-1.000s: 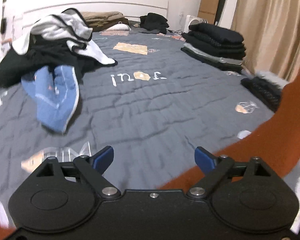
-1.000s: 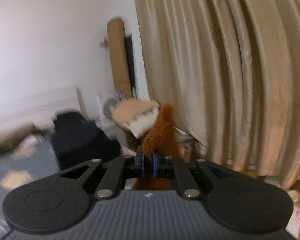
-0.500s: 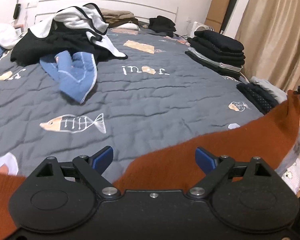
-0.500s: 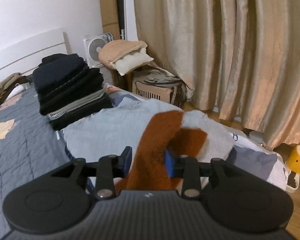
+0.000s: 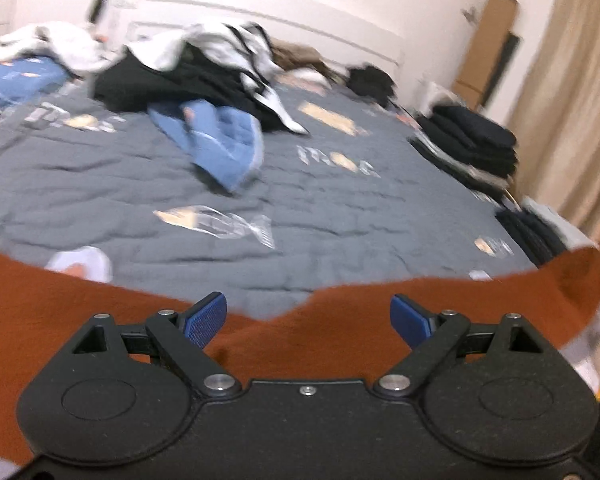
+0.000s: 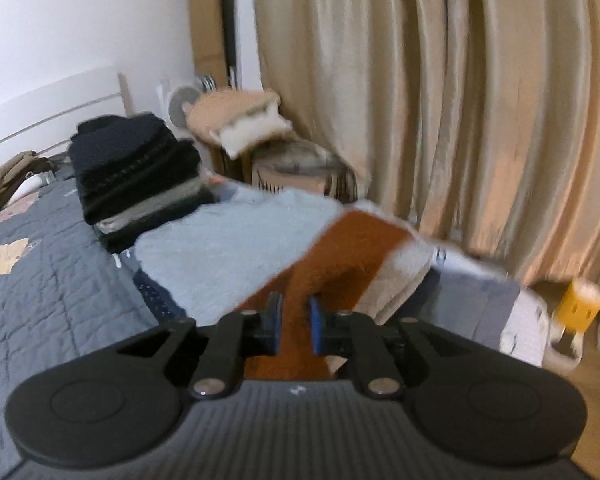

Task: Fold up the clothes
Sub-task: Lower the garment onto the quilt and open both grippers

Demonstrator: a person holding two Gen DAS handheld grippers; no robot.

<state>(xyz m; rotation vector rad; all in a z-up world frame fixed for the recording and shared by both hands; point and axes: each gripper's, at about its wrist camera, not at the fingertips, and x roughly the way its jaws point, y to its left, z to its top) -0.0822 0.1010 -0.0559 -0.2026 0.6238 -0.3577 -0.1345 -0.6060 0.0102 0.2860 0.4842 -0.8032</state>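
With the left gripper [image 5: 307, 318] spread wide over the rust garment [image 5: 340, 336], the right gripper [image 6: 296, 322], jaws just closing, is pinching its 12 o'clock edge; keep it taut.

Motion blur smears the heap of black, white and blue clothes [image 5: 204, 80] at the far end of the grey quilted bedspread [image 5: 340, 216], so single garments there cannot be told apart. The rust-brown fuzzy garment [image 5: 340, 328] runs off the left wrist picture's left edge, and its near part is hidden behind the black gripper body. Beside the bedspread, the small yellow object [image 6: 580, 304] on the floor is too blurred to identify.
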